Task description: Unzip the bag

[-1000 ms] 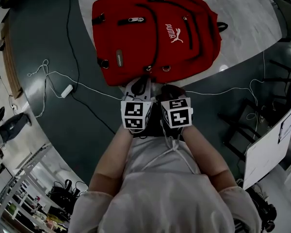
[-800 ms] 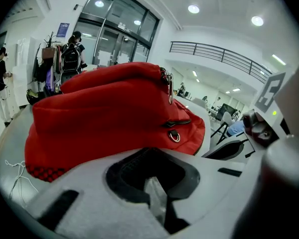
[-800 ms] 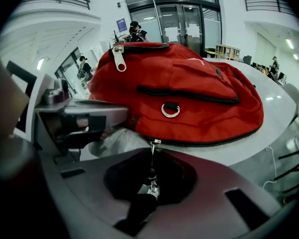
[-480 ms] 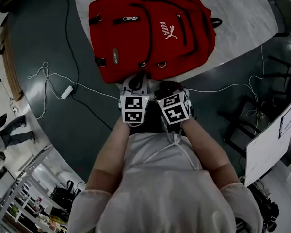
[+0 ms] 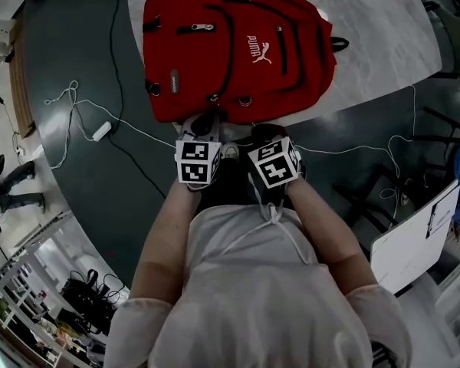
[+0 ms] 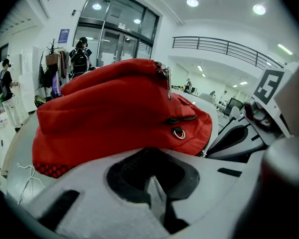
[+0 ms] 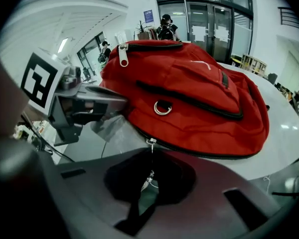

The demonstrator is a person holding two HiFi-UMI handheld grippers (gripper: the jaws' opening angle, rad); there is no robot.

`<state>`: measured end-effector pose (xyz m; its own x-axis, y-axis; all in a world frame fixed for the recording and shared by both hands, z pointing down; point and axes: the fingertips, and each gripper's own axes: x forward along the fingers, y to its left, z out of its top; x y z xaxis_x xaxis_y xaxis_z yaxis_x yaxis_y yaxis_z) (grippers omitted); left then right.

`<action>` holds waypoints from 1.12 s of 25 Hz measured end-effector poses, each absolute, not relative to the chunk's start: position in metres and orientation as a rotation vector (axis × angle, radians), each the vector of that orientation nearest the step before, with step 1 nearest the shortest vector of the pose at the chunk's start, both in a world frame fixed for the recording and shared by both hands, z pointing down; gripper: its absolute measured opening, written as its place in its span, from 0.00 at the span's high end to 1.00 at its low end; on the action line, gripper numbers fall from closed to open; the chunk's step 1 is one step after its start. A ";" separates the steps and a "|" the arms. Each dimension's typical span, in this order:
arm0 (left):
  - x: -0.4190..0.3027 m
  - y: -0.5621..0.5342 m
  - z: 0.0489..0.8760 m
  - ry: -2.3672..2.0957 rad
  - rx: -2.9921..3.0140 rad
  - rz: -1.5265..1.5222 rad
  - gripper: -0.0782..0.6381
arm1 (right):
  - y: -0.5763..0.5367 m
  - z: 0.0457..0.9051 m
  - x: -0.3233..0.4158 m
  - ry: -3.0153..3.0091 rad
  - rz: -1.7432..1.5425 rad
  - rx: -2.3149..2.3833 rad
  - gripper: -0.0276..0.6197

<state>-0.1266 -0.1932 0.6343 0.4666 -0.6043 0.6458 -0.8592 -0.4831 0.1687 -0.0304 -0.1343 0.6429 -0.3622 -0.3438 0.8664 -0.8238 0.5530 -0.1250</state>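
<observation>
Resting flat on my pale tabletop, red backpack at 12 o'clock, black zips, right tongs pinching its zip pull, left tongs pressed together, empty

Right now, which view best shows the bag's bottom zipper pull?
Right gripper view: the zipper pull runs taut from the red backpack into the right hand-held gripper, shut on it. Head view hides it under that gripper; left gripper view misses it.
</observation>
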 end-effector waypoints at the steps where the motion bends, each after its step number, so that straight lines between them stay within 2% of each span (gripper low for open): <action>1: -0.127 -0.193 0.635 -1.235 2.240 0.724 0.85 | -0.134 0.643 -0.027 -1.943 0.717 0.935 0.91; 28: -0.132 -0.194 0.638 -1.500 2.131 0.856 0.85 | -0.145 0.645 0.083 -1.937 0.659 0.820 0.91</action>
